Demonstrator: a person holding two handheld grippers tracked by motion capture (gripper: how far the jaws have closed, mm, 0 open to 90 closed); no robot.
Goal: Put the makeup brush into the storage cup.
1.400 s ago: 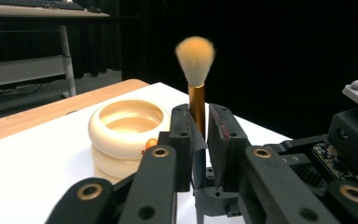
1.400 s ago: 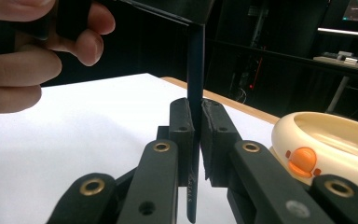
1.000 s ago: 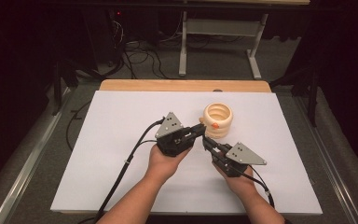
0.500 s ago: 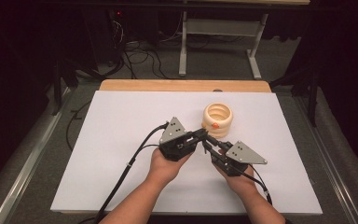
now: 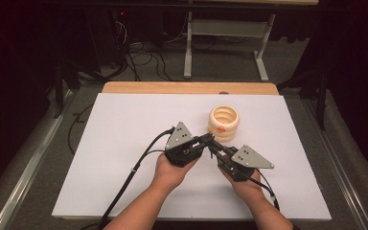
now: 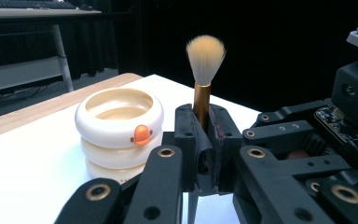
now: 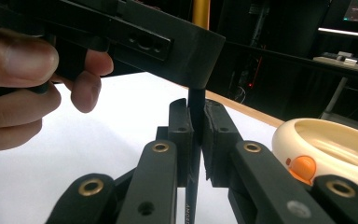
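- The left gripper (image 5: 206,143) sits near the middle of the white table (image 5: 124,143) in the high view, held in the person's left hand (image 5: 170,170), and its jaws point right toward the other gripper.
- In the left gripper view its jaws are clenched on the gold ferrule of a makeup brush (image 6: 203,74), which stands upright with its pale bristle tuft on top.
- The right gripper (image 5: 219,153) lies just right of and nearer than the left one, held in the right hand (image 5: 244,184), with its tips meeting the left gripper's tips.
- In the right gripper view its jaws are closed on the brush's thin black handle (image 7: 195,140), lower down than the left gripper's hold; the left gripper's jaw crosses just above.
- So the brush is held off the table between the two grippers, gripped by both at once.
- A cream ringed holder (image 5: 224,122) with an orange knob stands on the table just beyond the gripper tips, on the far right side, open at the top.
- A black cable (image 5: 134,167) trails from the left gripper toward the near edge.
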